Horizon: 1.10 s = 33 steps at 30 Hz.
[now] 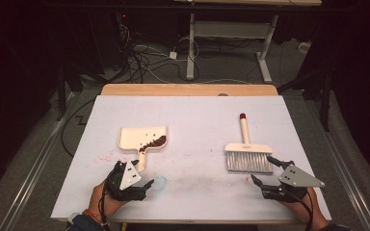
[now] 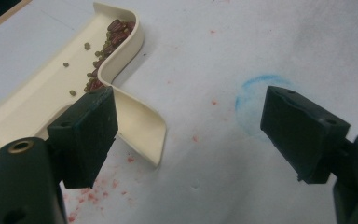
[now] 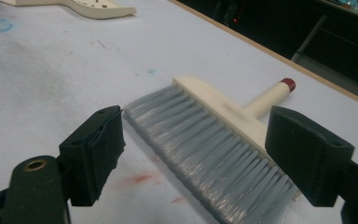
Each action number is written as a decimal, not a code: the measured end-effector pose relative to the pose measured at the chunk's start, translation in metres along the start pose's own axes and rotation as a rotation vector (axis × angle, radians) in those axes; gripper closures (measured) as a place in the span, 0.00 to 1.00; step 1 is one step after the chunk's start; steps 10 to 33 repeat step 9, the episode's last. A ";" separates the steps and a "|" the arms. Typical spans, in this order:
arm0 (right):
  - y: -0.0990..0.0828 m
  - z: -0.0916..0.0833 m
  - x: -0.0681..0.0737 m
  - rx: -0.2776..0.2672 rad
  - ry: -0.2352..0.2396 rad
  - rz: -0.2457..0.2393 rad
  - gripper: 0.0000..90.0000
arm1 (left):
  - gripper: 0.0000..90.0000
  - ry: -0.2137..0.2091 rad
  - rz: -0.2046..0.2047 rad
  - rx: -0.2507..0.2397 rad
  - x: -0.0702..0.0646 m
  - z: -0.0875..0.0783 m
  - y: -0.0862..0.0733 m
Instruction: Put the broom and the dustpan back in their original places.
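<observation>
The cream plastic dustpan (image 1: 142, 138) lies flat on the white table (image 1: 197, 202) so its 1 pile of red beans (image 1: 153, 143) stays in, the left gripper (image 1: 134, 182) gapes by its handle, and the right gripper (image 1: 262, 171) gapes at the grey-bristled brush (image 1: 248, 156), likely to grab both.

Cream dustpan (image 2: 51, 88) (beans (image 2: 107, 42) inside) — jaws apart

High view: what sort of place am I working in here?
Probably a lab or workshop test bench, not a home: a white-covered table stained red, loose cables on the floor behind, and another adjustable desk frame in a dark room.
</observation>
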State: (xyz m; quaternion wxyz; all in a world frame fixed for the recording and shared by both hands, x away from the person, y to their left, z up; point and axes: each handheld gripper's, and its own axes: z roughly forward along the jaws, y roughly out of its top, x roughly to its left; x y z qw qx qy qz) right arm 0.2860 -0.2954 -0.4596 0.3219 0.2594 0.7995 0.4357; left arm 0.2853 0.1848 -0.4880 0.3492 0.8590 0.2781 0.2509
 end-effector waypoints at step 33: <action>-0.001 -0.003 -0.001 0.002 -0.005 0.005 0.22 | 0.20 0.005 -0.006 -0.006 0.003 0.001 0.002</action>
